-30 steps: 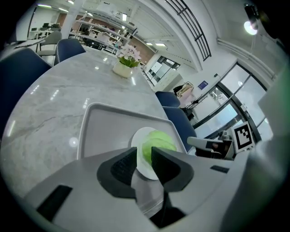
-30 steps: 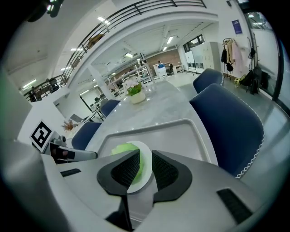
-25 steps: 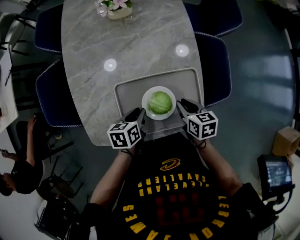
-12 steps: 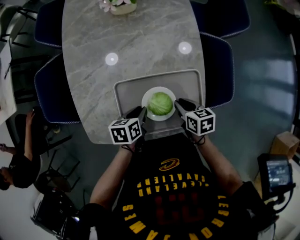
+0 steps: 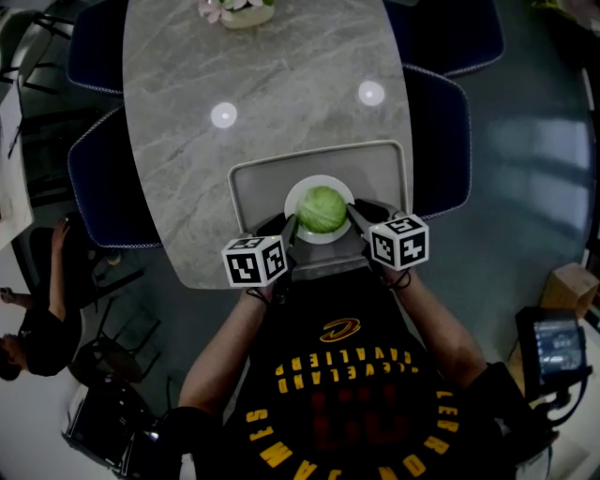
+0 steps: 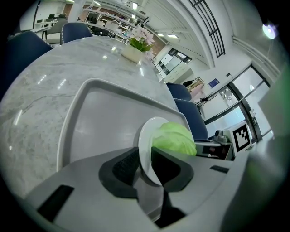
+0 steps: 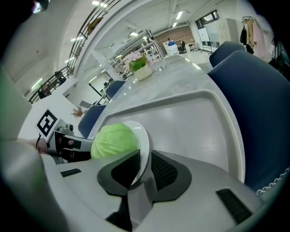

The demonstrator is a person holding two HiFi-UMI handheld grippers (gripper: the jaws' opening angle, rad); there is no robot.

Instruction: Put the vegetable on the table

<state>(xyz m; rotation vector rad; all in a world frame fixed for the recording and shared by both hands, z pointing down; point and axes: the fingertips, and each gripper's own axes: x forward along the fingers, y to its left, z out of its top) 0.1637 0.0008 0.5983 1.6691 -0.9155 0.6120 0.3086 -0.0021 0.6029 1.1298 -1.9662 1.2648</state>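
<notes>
Head view: The cabbage (image 5: pixel 322 208) sits in a white plate (image 5: pixel 305 186) on the near half of a grey tray (image 5: pixel 272 173), which lies at the near end of the marble desk (image 5: pixel 262 84). The left claw (image 5: pixel 287 228) meets the plate rim from the left and the right claw (image 5: pixel 355 214) from the right. The opposed grip probably keeps the plate level, so the round head does not roll. A flower pot (image 5: pixel 239 11) stands at the far end, well apart.

Left gripper view: The left claw (image 6: pixel 144 166) is clamped on the plate (image 6: pixel 145 138), one jaw under the rim and one above. The cabbage (image 6: pixel 174 138) lies just past the upper jaw, untouched.

Right gripper view: The right claw (image 7: pixel 144 170) is clamped on the opposite rim of the plate (image 7: pixel 143 140) in the same way. The cabbage (image 7: pixel 113 140) is beside the inner jaw. Whether the plate rests on the tray (image 7: pixel 195 118) or is raised cannot be told. The cabbage is not yet on the bare desk.
</notes>
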